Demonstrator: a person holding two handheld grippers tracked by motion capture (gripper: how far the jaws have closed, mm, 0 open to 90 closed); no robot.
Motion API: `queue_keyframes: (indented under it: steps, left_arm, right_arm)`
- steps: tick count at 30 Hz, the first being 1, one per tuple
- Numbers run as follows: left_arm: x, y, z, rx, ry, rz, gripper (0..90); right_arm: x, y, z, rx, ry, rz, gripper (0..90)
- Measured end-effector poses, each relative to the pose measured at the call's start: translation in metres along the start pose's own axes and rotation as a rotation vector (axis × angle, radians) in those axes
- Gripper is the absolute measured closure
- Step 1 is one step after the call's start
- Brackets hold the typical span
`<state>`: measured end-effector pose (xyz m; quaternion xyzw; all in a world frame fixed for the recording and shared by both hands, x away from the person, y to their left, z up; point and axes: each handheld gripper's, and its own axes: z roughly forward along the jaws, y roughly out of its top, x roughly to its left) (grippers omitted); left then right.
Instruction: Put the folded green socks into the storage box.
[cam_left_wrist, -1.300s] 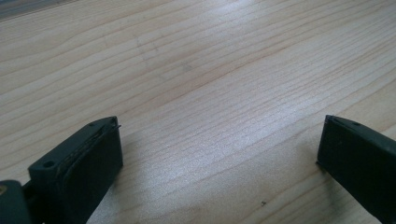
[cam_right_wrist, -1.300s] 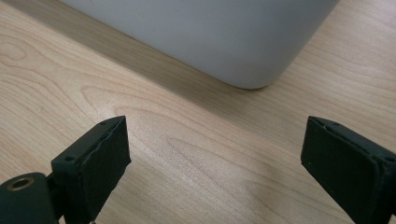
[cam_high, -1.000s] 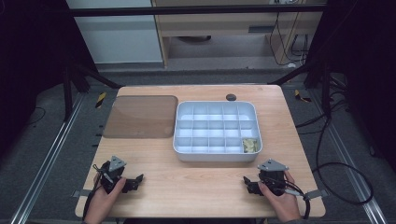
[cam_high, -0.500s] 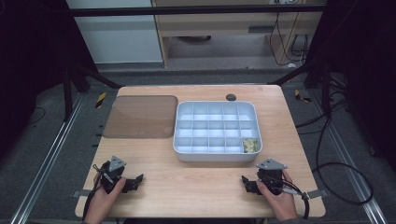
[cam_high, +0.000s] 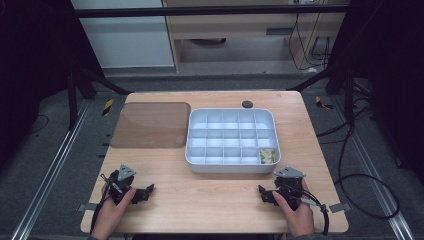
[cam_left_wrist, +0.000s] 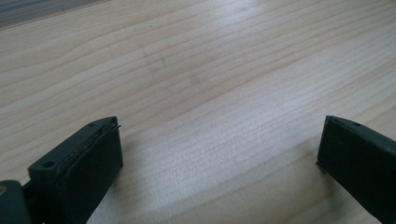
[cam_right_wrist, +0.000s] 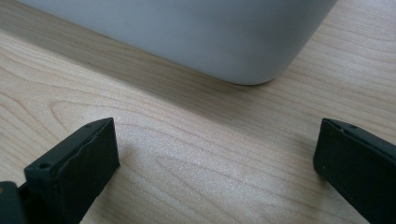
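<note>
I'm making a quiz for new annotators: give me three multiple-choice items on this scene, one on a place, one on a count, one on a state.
1. Where do the yellowish bits lie in the tray?
A. near right compartment
B. far left compartment
C. middle compartment

2. How many compartments hold something?
A. none
B. one
C. four

3. How do the right gripper's jaws stand?
A. shut on the tray
B. shut on nothing
C. open, with nothing between

Answers: 1 A, the high view shows the bits in the near row's right corner. 2 B, all other compartments look bare. 3 C, the right gripper view shows bare table between the wide-apart jaws.
</note>
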<state>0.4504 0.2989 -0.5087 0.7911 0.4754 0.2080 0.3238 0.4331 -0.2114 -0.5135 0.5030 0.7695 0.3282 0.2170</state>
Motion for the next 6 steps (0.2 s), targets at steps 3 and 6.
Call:
queue_keyframes:
  steps: [3, 6]
  left_arm:
    - [0.0022, 0.0031, 0.0032, 0.000, 0.009, -0.011, 0.0]
    - [0.0044, 0.0060, 0.0060, 0.002, 0.023, -0.027, 0.0]
  right_arm:
    - [-0.0006, -0.0003, -0.0003, 0.001, 0.005, -0.005, 0.3]
    - [-0.0032, 0.0000, 0.0001, 0.001, 0.012, -0.011, 0.2]
